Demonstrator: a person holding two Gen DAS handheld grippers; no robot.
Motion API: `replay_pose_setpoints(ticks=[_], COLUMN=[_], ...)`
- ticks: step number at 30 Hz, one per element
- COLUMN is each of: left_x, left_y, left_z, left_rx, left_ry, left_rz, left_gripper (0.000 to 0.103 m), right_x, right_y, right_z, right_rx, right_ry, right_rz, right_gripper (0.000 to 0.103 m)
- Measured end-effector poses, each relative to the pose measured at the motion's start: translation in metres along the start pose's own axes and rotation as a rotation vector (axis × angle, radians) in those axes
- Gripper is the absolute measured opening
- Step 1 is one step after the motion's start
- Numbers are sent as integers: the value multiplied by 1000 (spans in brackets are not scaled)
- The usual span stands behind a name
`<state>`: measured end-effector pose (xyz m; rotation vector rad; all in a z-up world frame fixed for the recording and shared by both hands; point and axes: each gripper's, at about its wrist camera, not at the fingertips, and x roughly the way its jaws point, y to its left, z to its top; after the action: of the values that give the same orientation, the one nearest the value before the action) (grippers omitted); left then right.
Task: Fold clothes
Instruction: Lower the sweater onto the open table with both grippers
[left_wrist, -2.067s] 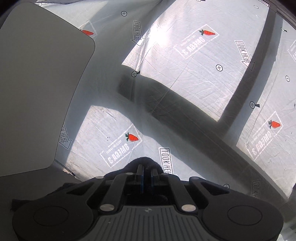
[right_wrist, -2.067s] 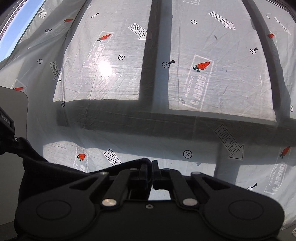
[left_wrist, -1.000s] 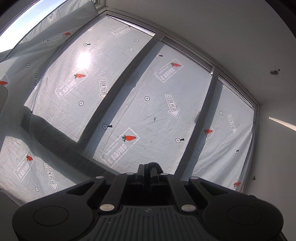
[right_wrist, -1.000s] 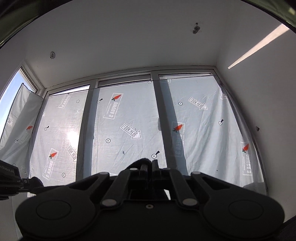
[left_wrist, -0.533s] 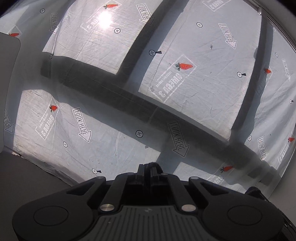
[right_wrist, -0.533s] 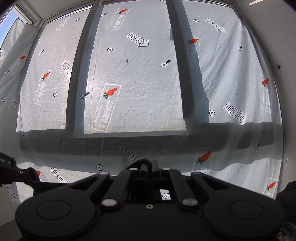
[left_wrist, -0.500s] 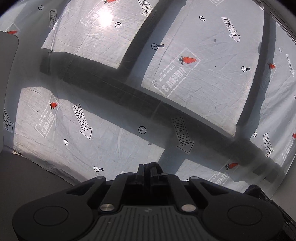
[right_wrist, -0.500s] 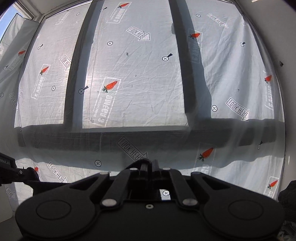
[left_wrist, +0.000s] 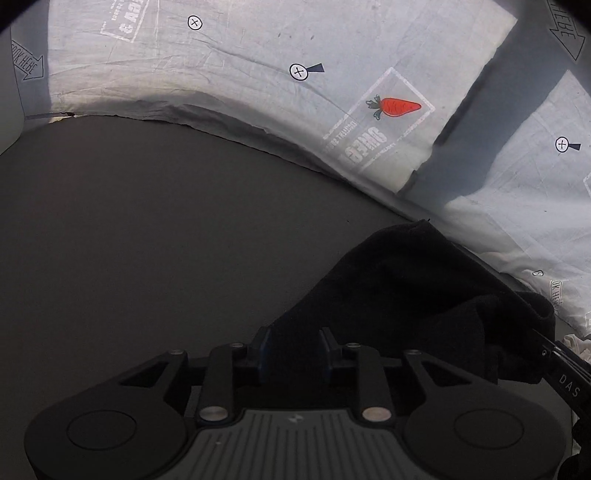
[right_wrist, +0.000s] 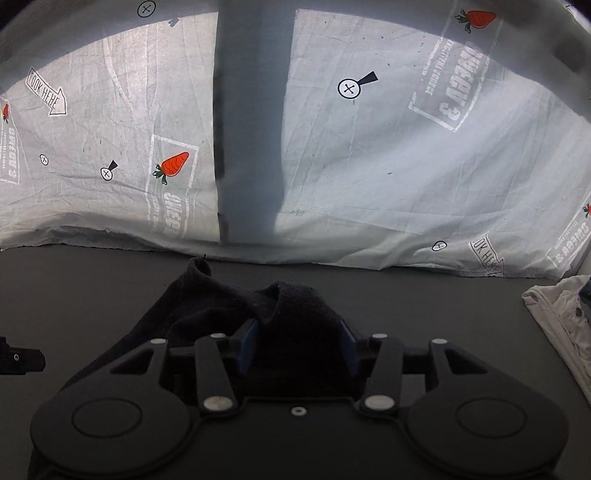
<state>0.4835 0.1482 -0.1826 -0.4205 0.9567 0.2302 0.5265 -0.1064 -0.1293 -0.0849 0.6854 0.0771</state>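
A black garment (left_wrist: 413, 288) lies bunched on the dark grey table (left_wrist: 147, 240). My left gripper (left_wrist: 294, 349) is open, its jaws apart with the black cloth lying between them. In the right wrist view the same black garment (right_wrist: 229, 299) is heaped in front of my right gripper (right_wrist: 298, 343), which is open too, with the cloth piled between its blue-padded fingers (right_wrist: 246, 341). The tip of the right gripper shows at the right edge of the left wrist view (left_wrist: 565, 373). The tip of the left gripper shows at the left edge of the right wrist view (right_wrist: 18, 360).
A white printed sheet with carrots and arrows (right_wrist: 369, 166) hangs behind the table's far edge. A pale cream garment (right_wrist: 561, 317) lies on the table at the far right. Bare table top stretches to the left (left_wrist: 110, 258).
Both grippers have swung down from facing the window sheet to the table. Their jaws, shut before, now stand apart, and the black garment rests on the table.
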Motion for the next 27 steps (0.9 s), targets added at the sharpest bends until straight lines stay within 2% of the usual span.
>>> replay_pose_setpoints(ticks=[2,5,8,11,16,18,23,27], left_x=[2,-5,-16,-29,-44,-49,-43,-32], left_y=[7,13,12,11,14,15,14,16], left_z=[-21,-50,-74,-98,-132,-141,-147,-147], left_rx=[7,30,80,105,148,162,200,199], left_ry=[38,76,92,105,111,97,113,159], left_rz=[17,43,65,66,94,110,122,125], left_gripper=[31,39,42,50,54,62,67,70], right_x=[-4,-17,-31,-52,-83,-91,-116,-137], right_y=[-8,-21,-36,-43,-44,-42,-36,-24], right_z=[-13,-28,-39,-55,-85,-94,-98,-92], right_rx=[2,-3,17,24,35,39,76,95], right_ry=[34,56,79,86,116,130,105,49], right_rz=[12,-1,-10,-18,-16,-8,15,101], right_gripper=[49,50,53,55,57,57,57,55])
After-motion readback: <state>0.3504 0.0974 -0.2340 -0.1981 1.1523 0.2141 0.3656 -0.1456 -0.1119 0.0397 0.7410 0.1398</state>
